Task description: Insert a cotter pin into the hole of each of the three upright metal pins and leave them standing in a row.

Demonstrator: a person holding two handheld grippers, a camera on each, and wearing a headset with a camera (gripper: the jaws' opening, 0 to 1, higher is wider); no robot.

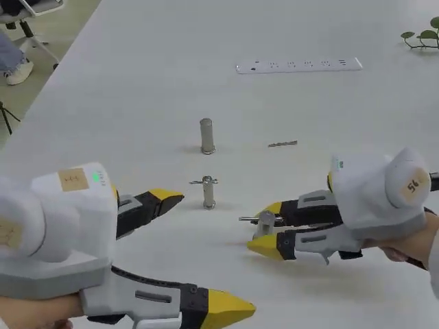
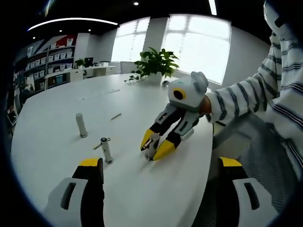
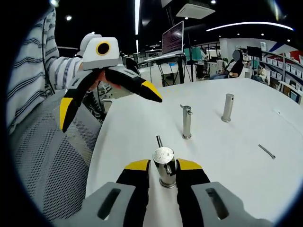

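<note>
Three upright metal pins stand on the white table. The far pin [image 1: 207, 136] is bare. The middle pin [image 1: 209, 192] has a cotter pin through its top. My right gripper [image 1: 264, 227] is shut on the nearest pin [image 1: 265, 222], and a cotter pin [image 1: 247, 219] sticks out of that pin to the left. In the right gripper view the yellow jaws press both sides of this pin [image 3: 164, 166]. A loose cotter pin [image 1: 282, 144] lies to the right of the far pin. My left gripper [image 1: 206, 253] hangs wide open at the lower left, holding nothing.
A white power strip [image 1: 299, 66] lies at the back of the table. A plant [image 1: 425, 35] sits at the far right edge. A mesh chair [image 3: 57, 156] stands beside the table's near edge, and a person's striped sleeve [image 2: 246, 99] reaches in.
</note>
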